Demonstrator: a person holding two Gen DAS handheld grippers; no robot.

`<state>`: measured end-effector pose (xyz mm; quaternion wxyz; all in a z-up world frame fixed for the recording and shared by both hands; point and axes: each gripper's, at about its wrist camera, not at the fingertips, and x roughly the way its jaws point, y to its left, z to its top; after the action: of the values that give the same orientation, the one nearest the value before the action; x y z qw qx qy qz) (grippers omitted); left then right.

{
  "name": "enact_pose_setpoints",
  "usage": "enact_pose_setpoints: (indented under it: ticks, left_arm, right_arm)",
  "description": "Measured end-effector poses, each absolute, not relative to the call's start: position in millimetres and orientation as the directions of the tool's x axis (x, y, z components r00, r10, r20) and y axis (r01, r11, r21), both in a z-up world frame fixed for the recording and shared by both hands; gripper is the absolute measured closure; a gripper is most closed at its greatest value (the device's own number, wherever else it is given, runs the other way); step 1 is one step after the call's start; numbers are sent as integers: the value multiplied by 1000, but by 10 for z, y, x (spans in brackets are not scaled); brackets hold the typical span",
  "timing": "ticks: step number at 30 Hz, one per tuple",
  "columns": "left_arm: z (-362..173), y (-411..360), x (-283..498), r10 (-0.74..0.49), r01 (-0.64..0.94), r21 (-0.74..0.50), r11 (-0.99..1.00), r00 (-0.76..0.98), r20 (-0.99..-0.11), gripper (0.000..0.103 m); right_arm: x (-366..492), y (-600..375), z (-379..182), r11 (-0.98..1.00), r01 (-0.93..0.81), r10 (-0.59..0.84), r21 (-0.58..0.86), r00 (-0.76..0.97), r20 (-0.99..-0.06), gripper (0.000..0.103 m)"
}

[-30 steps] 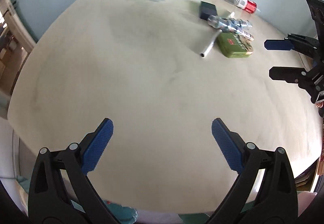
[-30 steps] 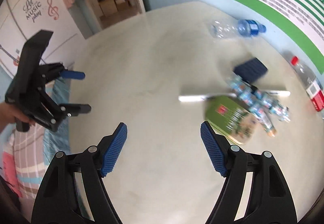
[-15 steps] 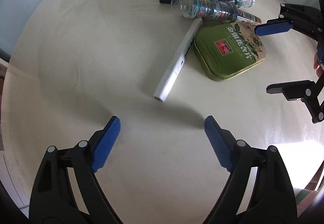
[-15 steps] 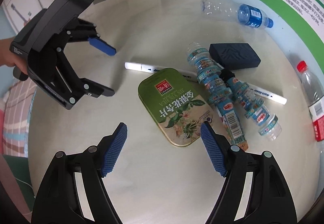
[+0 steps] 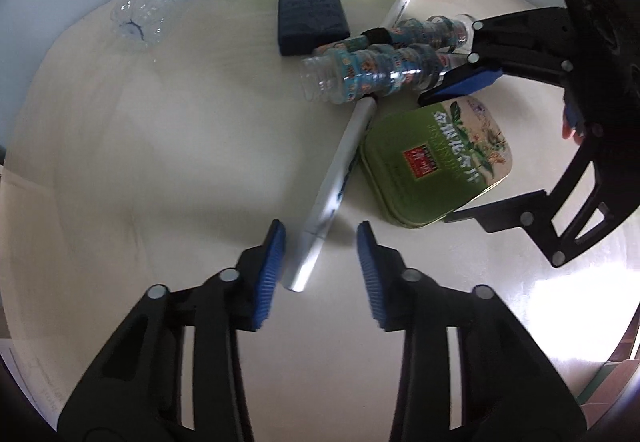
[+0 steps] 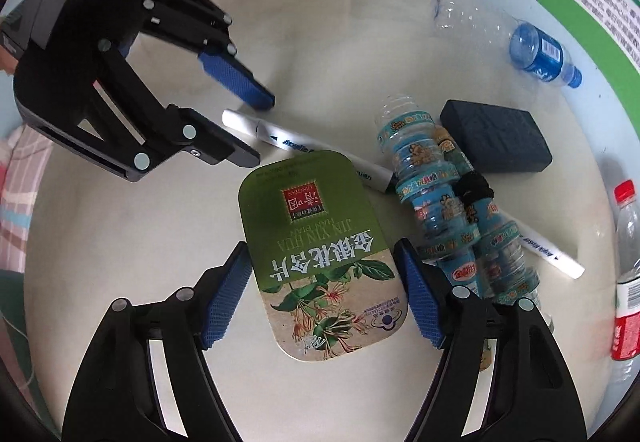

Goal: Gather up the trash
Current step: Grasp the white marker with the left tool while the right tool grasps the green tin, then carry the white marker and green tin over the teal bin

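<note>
Round pale worktop (image 5: 160, 170), cluttered: left tool (image 5: 320, 266) closing around the light, stiff, rollable marker (image 5: 332, 190) at lower centre; right tool (image 6: 324, 298) closing astride the rigid, slick tin (image 6: 320, 254), pads not pressing.

Table (image 5: 140, 162) left side bare; bottles (image 5: 380, 70), tin (image 5: 436, 166), pen (image 5: 336, 190) crowd right.
</note>
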<state>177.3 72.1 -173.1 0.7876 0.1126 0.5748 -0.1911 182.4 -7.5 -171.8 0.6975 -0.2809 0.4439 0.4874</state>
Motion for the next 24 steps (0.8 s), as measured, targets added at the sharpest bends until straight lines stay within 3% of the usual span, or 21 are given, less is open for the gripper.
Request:
enact_pose_setpoints:
  ticks: [3,17,24]
  left_arm:
    - [-1725,676,1781,-156,435,-23,900,271,-950,89]
    - [-1412,1050,1409,-183,358,-56,932,333,-925,92]
    - [-1254,1495,1023,-161,271,-61,961,366,-917,92]
  right_arm:
    - [1804,-158,-1702,387,-921,443,53,135,-886,36]
    - [1748,-485,-1411,482,-846,538,229,79,-839,41]
    - [1643,-200,-1233,447,-863,546,236,55,-836,41]
